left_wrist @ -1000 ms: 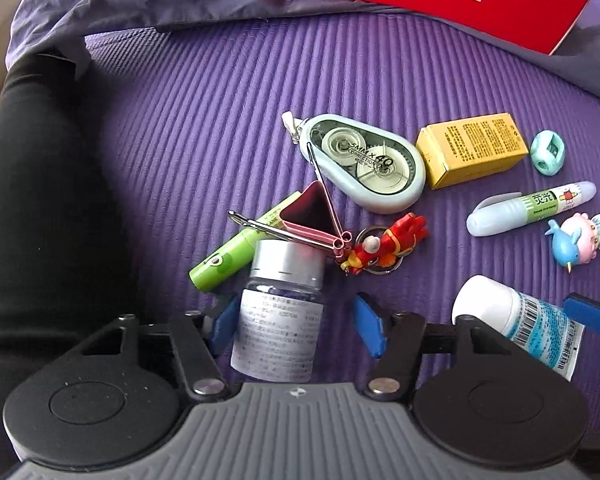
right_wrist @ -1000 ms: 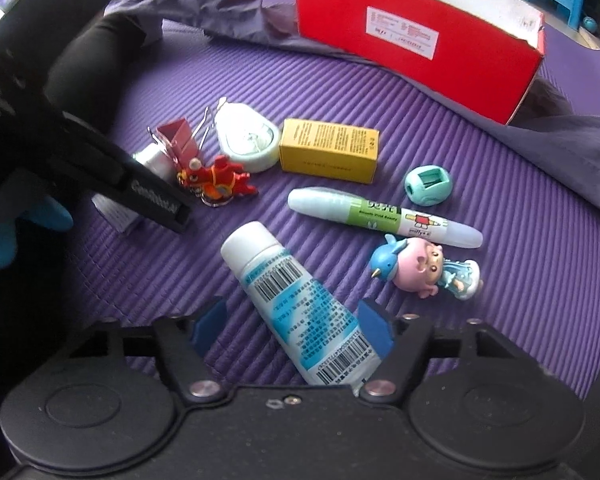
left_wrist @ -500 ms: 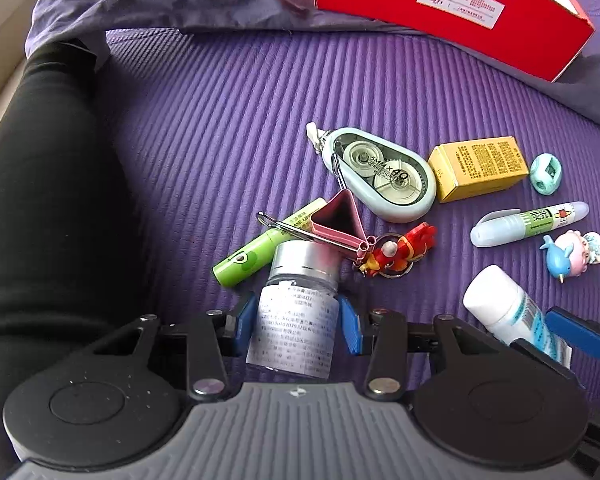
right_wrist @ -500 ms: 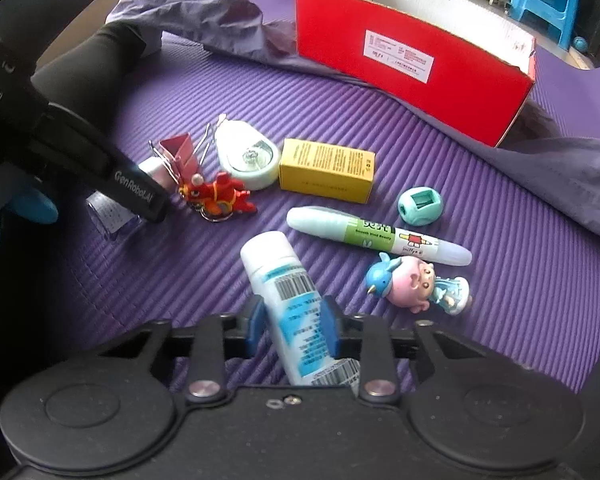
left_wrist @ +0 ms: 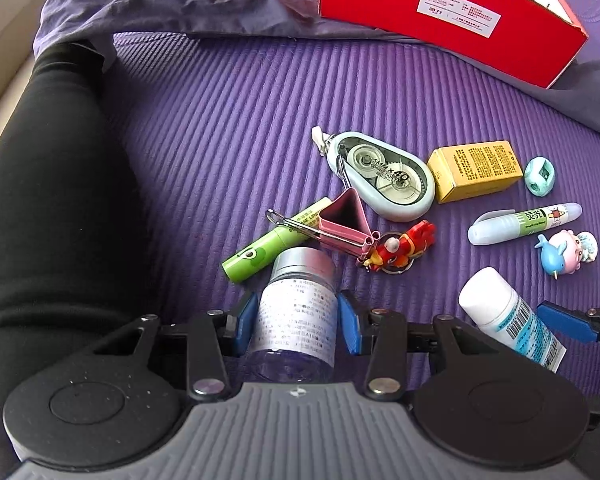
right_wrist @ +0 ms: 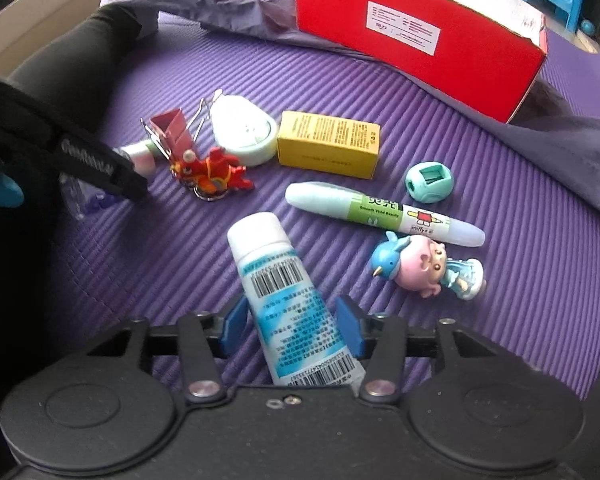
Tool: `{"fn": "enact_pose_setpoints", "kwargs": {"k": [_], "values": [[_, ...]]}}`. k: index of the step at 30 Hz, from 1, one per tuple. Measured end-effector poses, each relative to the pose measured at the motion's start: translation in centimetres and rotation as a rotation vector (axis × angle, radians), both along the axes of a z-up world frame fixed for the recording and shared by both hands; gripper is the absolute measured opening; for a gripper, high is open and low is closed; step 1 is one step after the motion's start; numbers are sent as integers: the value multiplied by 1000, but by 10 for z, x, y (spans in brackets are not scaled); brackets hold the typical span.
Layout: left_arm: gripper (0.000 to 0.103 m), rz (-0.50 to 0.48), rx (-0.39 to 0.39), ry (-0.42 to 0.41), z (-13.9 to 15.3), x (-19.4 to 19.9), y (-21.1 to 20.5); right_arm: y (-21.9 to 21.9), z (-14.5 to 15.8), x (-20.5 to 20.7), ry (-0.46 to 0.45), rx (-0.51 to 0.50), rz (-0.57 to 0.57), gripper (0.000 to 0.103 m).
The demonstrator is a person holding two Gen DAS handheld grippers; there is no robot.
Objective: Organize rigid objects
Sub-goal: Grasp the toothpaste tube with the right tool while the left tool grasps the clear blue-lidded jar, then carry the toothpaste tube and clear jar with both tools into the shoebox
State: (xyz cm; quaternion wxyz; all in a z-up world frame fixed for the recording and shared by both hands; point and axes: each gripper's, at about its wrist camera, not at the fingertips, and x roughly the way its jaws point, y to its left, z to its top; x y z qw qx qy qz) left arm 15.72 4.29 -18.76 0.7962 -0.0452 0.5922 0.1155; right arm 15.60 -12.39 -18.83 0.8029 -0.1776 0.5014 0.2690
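Note:
My left gripper [left_wrist: 296, 326] is shut on a clear bottle [left_wrist: 296, 320] with a silver cap and a white label, held just above the purple mat [left_wrist: 240, 120]. My right gripper [right_wrist: 292, 328] is shut on a white and blue tube [right_wrist: 284, 292] with a white cap; that tube also shows in the left wrist view [left_wrist: 508, 320]. A red box [right_wrist: 412, 32] with a white inside stands open at the back; it also shows in the left wrist view [left_wrist: 440, 12].
Loose on the mat lie a correction tape [left_wrist: 384, 176], a yellow carton [left_wrist: 476, 170], a teal sharpener [left_wrist: 540, 176], a glue pen [left_wrist: 524, 222], a pink and blue figure [left_wrist: 568, 250], a red keyring toy [left_wrist: 400, 246], a pink binder clip [left_wrist: 340, 220] and a green lip balm [left_wrist: 272, 242]. A black sleeve [left_wrist: 52, 200] lies left.
Both grippers went from open around their objects to shut on them. Both have since risen slightly with the bottle and the tube.

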Motion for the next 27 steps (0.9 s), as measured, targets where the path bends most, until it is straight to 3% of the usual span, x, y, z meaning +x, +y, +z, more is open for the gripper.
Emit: {"fn": "enact_pose_setpoints", "kwargs": {"k": [7, 14, 20, 23, 27], "values": [[42, -11, -5, -15, 1, -5, 1, 0, 3, -7, -12, -6, -7, 44], [41, -30, -36, -54, 13, -12, 6, -13, 24, -10, 16, 111, -87, 41], [41, -6, -101, -57, 22, -18, 17, -27, 31, -7, 93, 224, -191, 39], [41, -3, -119, -74, 32, -21, 21, -32, 38, -5, 120, 278, -224, 30], [41, 3, -141, -89, 39, -23, 26, -31, 42, -7, 114, 276, -210, 29]]}}
